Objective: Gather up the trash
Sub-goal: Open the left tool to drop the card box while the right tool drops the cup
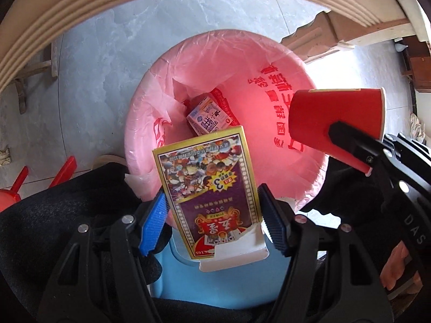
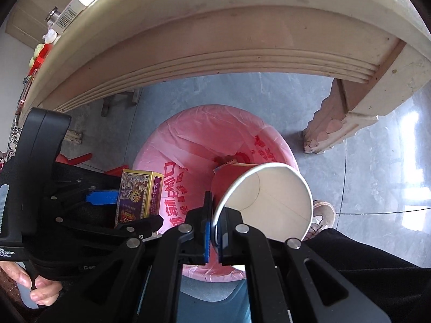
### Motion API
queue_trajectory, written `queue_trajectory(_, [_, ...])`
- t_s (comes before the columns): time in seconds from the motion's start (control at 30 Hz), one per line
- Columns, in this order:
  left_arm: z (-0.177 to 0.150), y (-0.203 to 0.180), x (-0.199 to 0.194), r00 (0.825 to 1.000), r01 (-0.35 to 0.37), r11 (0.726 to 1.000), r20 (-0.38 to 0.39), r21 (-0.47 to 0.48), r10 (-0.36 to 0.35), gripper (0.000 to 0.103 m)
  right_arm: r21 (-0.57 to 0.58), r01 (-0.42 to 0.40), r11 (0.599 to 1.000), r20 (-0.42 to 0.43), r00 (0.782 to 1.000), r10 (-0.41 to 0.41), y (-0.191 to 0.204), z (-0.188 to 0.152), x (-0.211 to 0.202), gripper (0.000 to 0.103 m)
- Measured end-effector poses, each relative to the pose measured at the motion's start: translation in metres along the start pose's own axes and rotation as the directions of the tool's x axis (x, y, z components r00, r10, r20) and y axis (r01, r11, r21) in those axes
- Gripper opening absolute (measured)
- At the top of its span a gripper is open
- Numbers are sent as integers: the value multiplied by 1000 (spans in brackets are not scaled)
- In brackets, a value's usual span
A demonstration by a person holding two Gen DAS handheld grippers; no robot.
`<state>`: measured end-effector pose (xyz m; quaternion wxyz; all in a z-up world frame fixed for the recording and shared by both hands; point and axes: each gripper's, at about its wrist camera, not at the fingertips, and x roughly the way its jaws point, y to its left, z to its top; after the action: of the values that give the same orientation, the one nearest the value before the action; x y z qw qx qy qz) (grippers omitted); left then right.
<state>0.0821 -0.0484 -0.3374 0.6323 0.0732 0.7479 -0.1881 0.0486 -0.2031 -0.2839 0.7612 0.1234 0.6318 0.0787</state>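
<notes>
Left wrist view: left claw (image 1: pixel 212 215) pinches card box (image 1: pixel 207 188) by its long sides, poised over near rim of pink-lined bin (image 1: pixel 269 62). Right claw (image 2: pixel 213 231), pressed together on paper cup (image 2: pixel 269 202) wall, hangs over bin mouth. Judgement: carry both past the rim toward centre before spreading; cup sits mouth toward the right wrist camera, so let it fall clear of the liner edge
</notes>
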Motion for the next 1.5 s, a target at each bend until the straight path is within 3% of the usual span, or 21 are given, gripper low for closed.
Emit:
queue_trajectory(0.37, [19,4,38,995,0,999,-97,-33,-3,65,33,-18,999,-86,996,21,-16,5,38,4])
queue_trajectory(0.7, [26,14,44,989,61,995,-129,-78,-71,65,49,-35,998,-115,993,40,-20,8,51,4])
queue_trajectory(0.9, [28,15,48,986,45,995,-153,-90,-59,68,30,-23,999,-117,993,26,-18,9,54,4])
queue_trajectory(1.0, [29,15,46,985,75,993,-145,-93,-89,73,31,-27,999,-118,993,31,-18,9,55,5])
queue_trajectory(1.07, [29,16,44,988,58,994,-136,-90,-69,77,40,-25,999,-122,992,30,-19,10,55,5])
queue_trajectory(1.23, [29,18,46,989,40,994,-137,-101,-54,78,32,-2,999,-122,992,6,-19,10,56,19])
queue_trajectory(1.37, [28,20,45,991,21,994,-130,-108,-35,78,24,3,1000,-123,992,0,-17,10,56,21])
queue_trajectory(1.4, [27,21,45,991,21,994,-130,-108,-35,78,24,4,1000,-124,992,-1,-17,10,57,25])
queue_trajectory(1.43, [27,21,44,991,21,994,-128,-107,-35,78,25,6,1000,-125,992,-3,-17,10,57,37])
queue_trajectory(1.5, [26,23,43,992,13,995,-126,-104,-26,78,32,17,999,-117,993,-13,-18,10,55,44])
